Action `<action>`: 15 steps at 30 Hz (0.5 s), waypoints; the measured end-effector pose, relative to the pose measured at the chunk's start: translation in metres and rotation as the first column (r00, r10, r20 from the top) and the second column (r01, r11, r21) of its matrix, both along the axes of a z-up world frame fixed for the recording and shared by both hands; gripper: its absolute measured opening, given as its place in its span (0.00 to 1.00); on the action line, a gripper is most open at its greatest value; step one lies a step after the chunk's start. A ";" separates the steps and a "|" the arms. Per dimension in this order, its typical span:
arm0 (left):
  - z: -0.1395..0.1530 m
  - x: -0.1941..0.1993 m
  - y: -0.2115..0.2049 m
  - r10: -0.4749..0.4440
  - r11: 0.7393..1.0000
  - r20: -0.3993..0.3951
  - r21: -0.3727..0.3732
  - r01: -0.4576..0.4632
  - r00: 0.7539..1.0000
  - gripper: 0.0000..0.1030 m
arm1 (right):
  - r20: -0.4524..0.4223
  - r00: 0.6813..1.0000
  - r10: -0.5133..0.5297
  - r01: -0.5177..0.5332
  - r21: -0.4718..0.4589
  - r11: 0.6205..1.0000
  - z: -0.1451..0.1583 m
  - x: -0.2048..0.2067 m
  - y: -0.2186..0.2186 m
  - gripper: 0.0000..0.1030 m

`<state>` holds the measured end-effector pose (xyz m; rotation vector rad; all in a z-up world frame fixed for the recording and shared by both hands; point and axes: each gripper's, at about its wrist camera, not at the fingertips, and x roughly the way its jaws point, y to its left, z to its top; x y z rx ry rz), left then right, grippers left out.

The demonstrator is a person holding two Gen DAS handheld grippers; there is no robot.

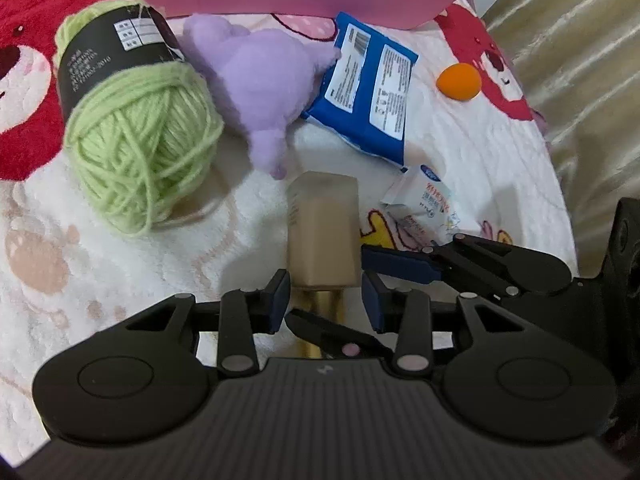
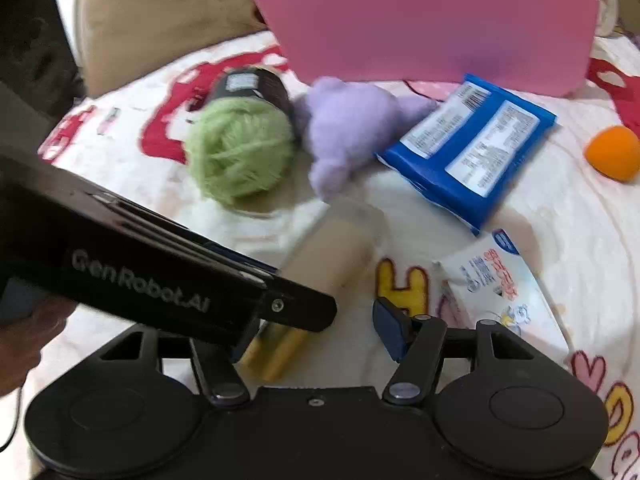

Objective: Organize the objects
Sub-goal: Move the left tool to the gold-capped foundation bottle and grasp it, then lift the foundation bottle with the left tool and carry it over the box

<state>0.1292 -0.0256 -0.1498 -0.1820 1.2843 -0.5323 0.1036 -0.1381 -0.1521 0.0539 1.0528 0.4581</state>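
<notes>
A beige foundation bottle (image 1: 323, 224) with a gold cap (image 1: 322, 308) lies on the white blanket (image 1: 120, 280), cap toward me. My left gripper (image 1: 326, 296) straddles the bottle's cap end, and both blue pads lie against its sides. In the right wrist view the left gripper (image 2: 316, 312) crosses from the left and hides much of the bottle (image 2: 332, 256). My right gripper (image 2: 312, 332) stands open around the gold cap (image 2: 276, 350) without touching it. Its left finger is hidden behind the left gripper. One of its fingers (image 1: 400, 266) shows in the left wrist view, just right of the bottle.
Beyond the bottle lie a green yarn ball (image 1: 144, 152), a purple plush toy (image 1: 264, 80), a blue packet (image 1: 368, 88), a white tissue pack (image 1: 424, 196) and an orange ball (image 1: 458, 80). An open pink box (image 2: 432, 28) stands at the back. A hand (image 2: 24, 340) shows at left.
</notes>
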 end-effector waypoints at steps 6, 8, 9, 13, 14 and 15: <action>0.008 0.000 -0.002 0.023 1.000 0.085 0.019 -0.025 0.996 0.39 | 0.051 0.998 -0.033 0.034 -0.017 0.999 -0.002 -0.003 0.004 0.62; 0.008 0.003 -0.001 0.045 0.999 0.076 0.007 -0.046 0.996 0.42 | 0.079 0.997 -0.022 0.024 -0.025 0.999 -0.001 -0.005 0.005 0.52; 0.006 0.004 0.000 0.056 0.998 0.062 -0.007 -0.056 0.996 0.42 | 0.088 0.996 -0.004 0.007 -0.029 1.000 0.000 -0.006 0.007 0.49; -0.004 0.006 0.001 0.087 0.996 0.031 -0.024 -0.087 0.996 0.38 | 0.081 0.997 0.003 -0.001 -0.032 0.999 0.000 -0.003 0.008 0.48; -0.006 0.005 0.000 0.097 0.995 0.035 -0.025 -0.096 0.995 0.38 | 0.074 0.997 -0.001 0.003 -0.028 1.000 -0.002 -0.001 0.008 0.48; -0.007 0.004 0.000 0.107 0.994 0.040 -0.028 -0.106 0.993 0.38 | 0.069 0.998 -0.002 0.004 -0.029 1.000 -0.003 0.000 0.008 0.49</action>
